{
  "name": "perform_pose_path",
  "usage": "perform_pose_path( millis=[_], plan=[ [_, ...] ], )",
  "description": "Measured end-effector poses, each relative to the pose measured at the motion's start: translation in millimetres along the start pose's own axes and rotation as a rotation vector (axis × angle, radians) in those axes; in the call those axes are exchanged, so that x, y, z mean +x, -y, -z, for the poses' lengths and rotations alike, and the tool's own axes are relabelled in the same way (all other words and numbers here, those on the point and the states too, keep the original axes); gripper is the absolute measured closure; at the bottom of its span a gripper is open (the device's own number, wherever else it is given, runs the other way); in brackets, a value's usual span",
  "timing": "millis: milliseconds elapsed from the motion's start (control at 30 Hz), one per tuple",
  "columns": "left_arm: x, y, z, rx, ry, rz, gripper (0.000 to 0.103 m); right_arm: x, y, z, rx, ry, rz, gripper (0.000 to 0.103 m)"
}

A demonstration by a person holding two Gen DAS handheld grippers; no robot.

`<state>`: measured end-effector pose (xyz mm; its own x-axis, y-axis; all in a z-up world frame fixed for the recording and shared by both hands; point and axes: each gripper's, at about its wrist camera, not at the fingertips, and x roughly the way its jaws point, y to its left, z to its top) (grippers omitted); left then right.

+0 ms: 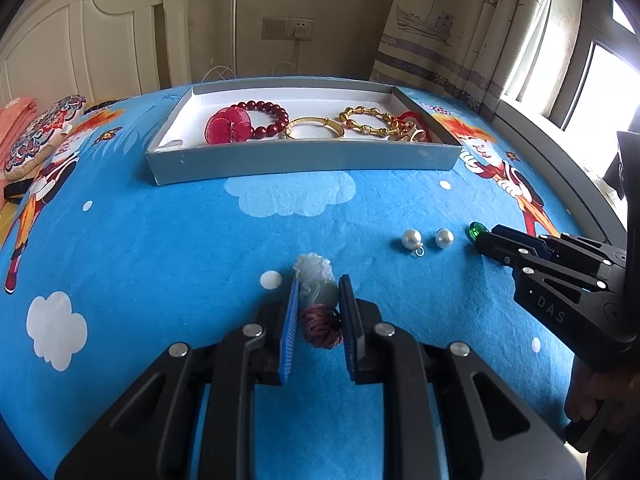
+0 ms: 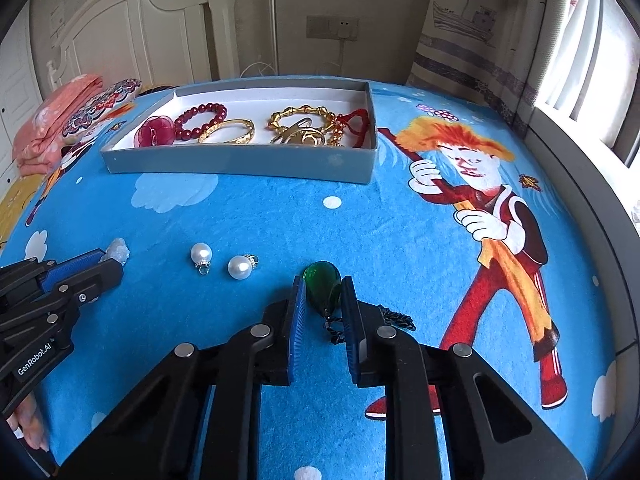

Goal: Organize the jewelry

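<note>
tray (image 1: 304, 158) behind | two pearls (image 1: 427, 238) between carved pendant (image 1: 316, 282), left, and drop pendant (image 2: 322, 286), right

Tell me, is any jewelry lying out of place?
Yes. Two pearls lie loose on the blue blanket, outside the tray. A pale pendant and green pendant sit between gripper fingers, also outside.

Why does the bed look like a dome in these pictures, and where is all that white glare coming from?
Left wrist view: fisheye bending bulges the blue blanket and bows the grey box; the window at right is blown out white. Right wrist view: same bulge and dark corners, window overexposed, pearls sharp with small highlights.
</note>
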<state>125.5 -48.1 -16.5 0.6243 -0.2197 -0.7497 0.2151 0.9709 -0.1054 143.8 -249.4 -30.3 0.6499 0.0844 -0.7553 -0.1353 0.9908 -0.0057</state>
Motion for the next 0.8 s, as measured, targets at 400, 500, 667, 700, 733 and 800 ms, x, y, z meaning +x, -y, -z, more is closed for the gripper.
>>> perform_pose_path(
  millis=[400,500,667,700,733,800],
  plan=[
    [-4,-1,0,-0.006,0.007,-0.01,0.083,-7,6,1,0.027,0.004,-0.013,0.092],
    [-3,-2,0,-0.008,0.006,-0.009,0.083,-7,11,1,0.044,0.001,-0.023,0.068],
    [-3,-3,0,-0.005,0.007,-0.01,0.083,-5,14,1,0.048,0.003,-0.029,0.049],
    [-3,-3,0,-0.006,0.007,-0.01,0.083,-4,14,0,0.051,0.0,-0.028,0.049],
    [-3,-3,1,-0.007,0.007,-0.01,0.083,-1,14,0,0.055,-0.007,-0.026,0.049],
    [-2,-2,1,-0.007,0.004,-0.007,0.083,2,15,-2,0.062,-0.014,-0.03,0.049]
  ],
)
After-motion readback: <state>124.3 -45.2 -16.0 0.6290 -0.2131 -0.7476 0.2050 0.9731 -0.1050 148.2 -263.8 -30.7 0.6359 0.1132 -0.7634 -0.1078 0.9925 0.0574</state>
